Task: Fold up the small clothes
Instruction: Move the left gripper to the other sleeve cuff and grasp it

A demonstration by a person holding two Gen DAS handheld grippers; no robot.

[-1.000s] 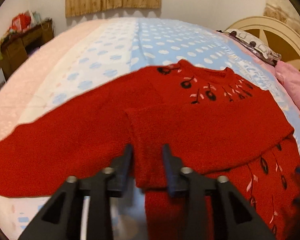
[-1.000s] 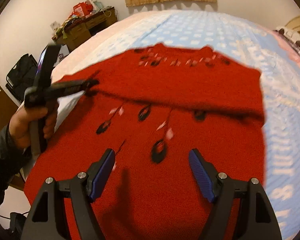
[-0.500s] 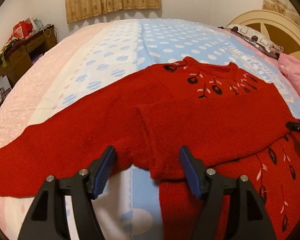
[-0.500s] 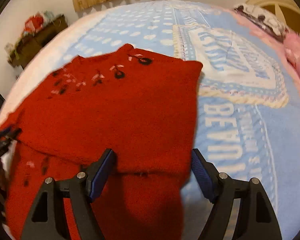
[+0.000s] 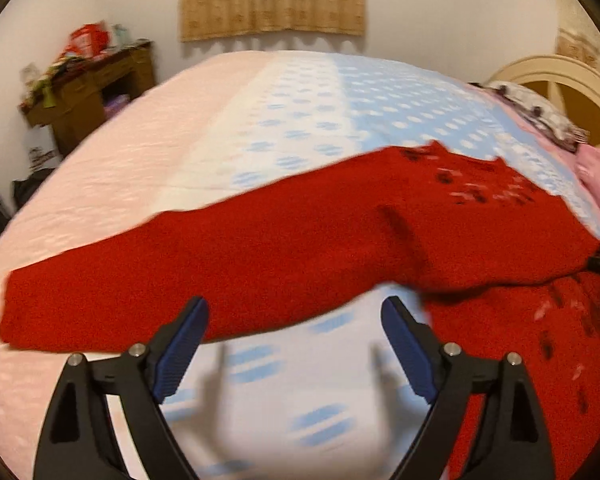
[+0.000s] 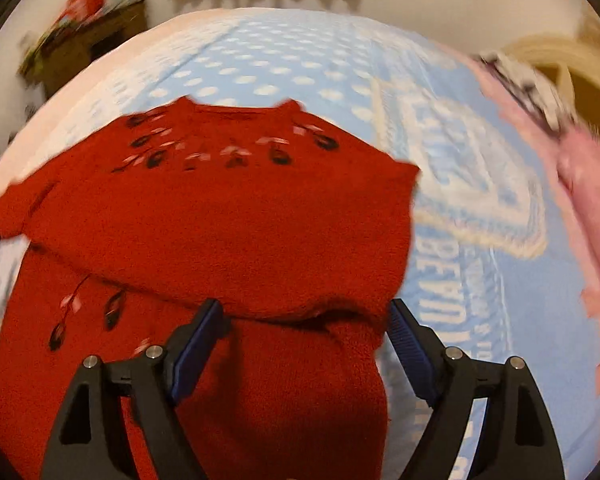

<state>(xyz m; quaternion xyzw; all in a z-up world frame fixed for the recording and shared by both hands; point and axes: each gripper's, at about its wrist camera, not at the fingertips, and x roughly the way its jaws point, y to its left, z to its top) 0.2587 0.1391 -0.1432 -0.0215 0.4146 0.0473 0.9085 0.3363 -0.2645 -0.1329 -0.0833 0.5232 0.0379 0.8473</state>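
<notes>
A red sweater (image 5: 340, 240) lies on the blue polka-dot bedspread (image 5: 320, 120), one sleeve stretched left, the other folded across its chest. Both the left gripper (image 5: 294, 336) and right gripper (image 6: 308, 340) hover spread, grasping nothing. Far left stands a cluttered desk (image 5: 88, 88); the right view alone shows the bedspread's lettering (image 6: 452, 300).

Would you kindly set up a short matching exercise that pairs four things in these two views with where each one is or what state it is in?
Things:
1. left claw
2. red sweater
3. wooden desk
4. unfolded sleeve

Places or states:
A. against the wall, cluttered on top
B. open, holding nothing
C. stretched out sideways across the bed
D. one sleeve already folded across its chest

Pairs: 1-B, 2-D, 3-A, 4-C
</notes>
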